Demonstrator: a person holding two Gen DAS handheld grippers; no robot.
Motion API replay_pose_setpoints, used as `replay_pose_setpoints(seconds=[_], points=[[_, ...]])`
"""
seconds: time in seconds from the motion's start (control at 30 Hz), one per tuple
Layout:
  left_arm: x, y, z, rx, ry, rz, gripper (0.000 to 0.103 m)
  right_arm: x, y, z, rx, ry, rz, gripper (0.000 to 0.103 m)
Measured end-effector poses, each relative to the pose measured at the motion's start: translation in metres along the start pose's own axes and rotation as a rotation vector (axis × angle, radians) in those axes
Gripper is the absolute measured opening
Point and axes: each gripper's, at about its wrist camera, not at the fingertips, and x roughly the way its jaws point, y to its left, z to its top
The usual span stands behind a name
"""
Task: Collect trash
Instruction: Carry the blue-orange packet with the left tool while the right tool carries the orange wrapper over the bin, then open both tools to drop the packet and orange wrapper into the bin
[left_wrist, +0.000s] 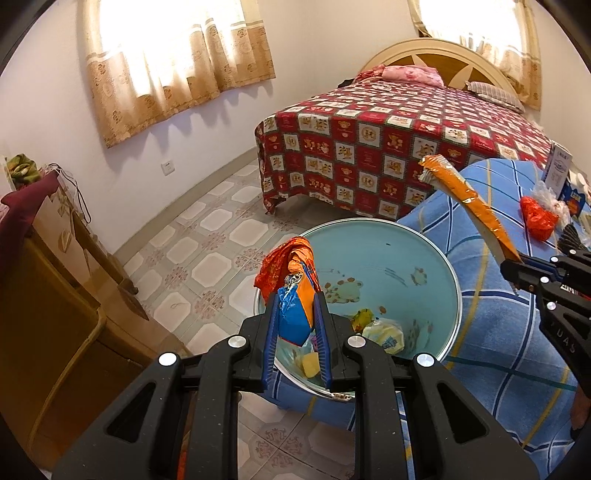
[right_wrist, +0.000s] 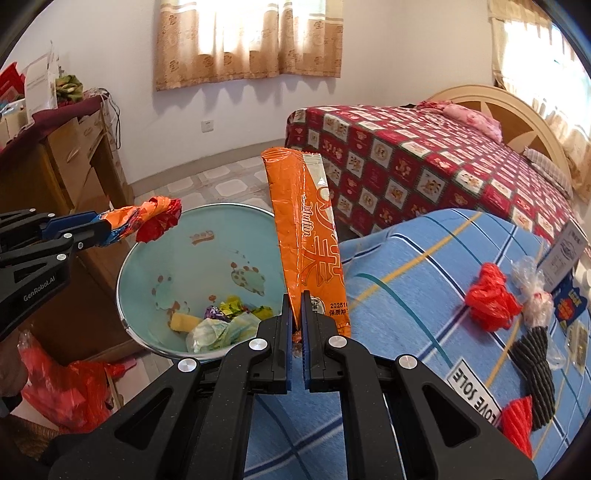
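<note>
A light-blue round bin (left_wrist: 424, 258) (right_wrist: 147, 266) stands at the edge of a blue plaid cover, with several wrappers in its bottom. My left gripper (left_wrist: 297, 299) (right_wrist: 101, 230) is shut on a crumpled orange, blue and red wrapper (left_wrist: 291, 273) (right_wrist: 147, 218), held over the bin's near rim. My right gripper (right_wrist: 295, 299) (left_wrist: 515, 264) is shut on the lower end of a long orange snack wrapper (right_wrist: 306, 229) (left_wrist: 465, 195), which stands up beside the bin's right rim.
On the blue plaid cover (right_wrist: 406, 266) lie a red plastic bag (right_wrist: 489, 299), a clear bag (right_wrist: 532, 291), a black ribbed piece (right_wrist: 535, 365) and a blue box (right_wrist: 570, 302). A bed with a red checked spread (left_wrist: 388, 147) stands behind. A wooden cabinet (left_wrist: 48, 295) is at left.
</note>
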Motion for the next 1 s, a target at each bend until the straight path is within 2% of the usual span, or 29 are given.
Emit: replay_pose_setpoints(seconds=[1.0], points=[[0.004,0.010,0.001,-0.024,0.004,0.001,0.019,0.017,0.029,0.010,-0.064,0.020,0.031,0.005]])
